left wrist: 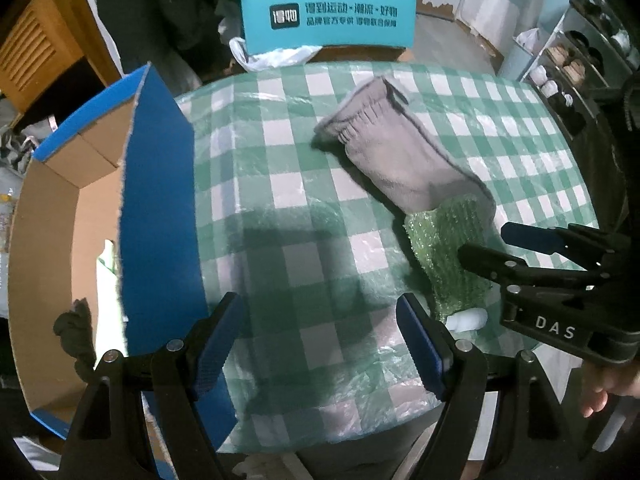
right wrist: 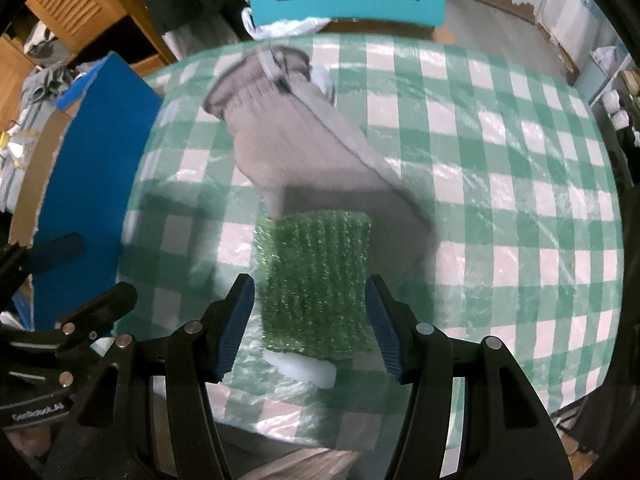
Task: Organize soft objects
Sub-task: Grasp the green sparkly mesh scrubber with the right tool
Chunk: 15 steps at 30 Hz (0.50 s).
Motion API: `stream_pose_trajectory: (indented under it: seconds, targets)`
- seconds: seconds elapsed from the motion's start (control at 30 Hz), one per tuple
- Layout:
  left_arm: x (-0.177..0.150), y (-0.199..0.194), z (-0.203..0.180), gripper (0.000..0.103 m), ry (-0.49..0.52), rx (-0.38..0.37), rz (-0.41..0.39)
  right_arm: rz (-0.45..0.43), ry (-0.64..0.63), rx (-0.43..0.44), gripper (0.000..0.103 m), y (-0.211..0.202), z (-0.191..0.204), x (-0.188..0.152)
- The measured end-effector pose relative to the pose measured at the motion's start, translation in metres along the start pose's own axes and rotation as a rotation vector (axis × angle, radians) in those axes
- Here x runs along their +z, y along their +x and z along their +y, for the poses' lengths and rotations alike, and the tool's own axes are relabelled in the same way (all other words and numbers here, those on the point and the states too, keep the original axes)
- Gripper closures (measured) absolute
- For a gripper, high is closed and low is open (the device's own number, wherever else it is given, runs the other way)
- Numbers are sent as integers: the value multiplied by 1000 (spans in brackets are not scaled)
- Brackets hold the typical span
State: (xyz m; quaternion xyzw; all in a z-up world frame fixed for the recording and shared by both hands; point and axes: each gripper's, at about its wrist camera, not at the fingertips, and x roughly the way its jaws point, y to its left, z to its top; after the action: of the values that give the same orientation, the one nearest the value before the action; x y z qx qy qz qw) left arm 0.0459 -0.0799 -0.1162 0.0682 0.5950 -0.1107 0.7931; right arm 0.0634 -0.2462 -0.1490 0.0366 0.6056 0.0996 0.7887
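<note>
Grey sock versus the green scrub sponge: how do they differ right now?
The grey sock is smooth knit; the green scrub sponge is coarse and glittery. The sock is longer and lies farther back; the sponge sits between the open right gripper fingers. The sock's end overlaps the sponge. Both rest on the checked tablecloth.

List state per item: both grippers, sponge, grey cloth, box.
left gripper: open, empty, above the tablecloth
right gripper: open, straddling the green sponge, not closed on it
green sponge: on the table, far end on the grey cloth
grey cloth: lying flat, loose
cardboard box: open, dark item inside
</note>
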Motion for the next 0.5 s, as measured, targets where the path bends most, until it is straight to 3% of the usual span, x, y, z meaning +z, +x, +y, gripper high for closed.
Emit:
stream_pose_trajectory:
  seconds: [0.5]
  targets:
    - [-1,36,-7,23,6,9,74,45,20,-27,46,38,-11,-1]
